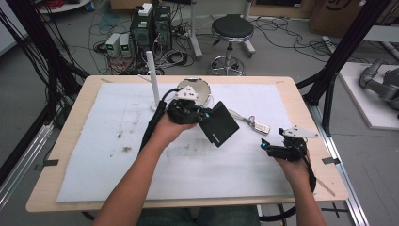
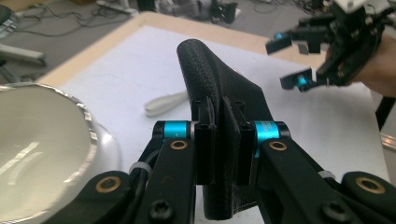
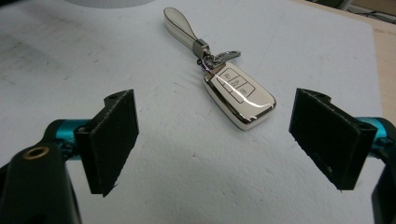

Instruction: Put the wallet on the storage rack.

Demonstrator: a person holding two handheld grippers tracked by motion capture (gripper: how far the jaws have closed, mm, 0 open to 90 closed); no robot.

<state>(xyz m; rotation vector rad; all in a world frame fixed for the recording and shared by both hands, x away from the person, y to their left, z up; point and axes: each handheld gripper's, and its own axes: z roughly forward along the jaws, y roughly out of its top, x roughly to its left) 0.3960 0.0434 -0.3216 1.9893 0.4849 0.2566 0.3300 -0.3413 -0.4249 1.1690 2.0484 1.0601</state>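
One black wallet (image 1: 218, 124) sat centre frame in the high view, clamped by its edge in my left gripper (image 2: 223, 140), jaws pinched tight on it, held off the worktop (image 1: 84, 94). Looked light, soft, a bit floppy w/ grippy grain, so edge hold seemed ok. Right gripper (image 3: 215, 140) stood wide open, empty, just short of key fob (image 3: 239, 96): hard, glossy, prob slippery; I'd take its long sides.
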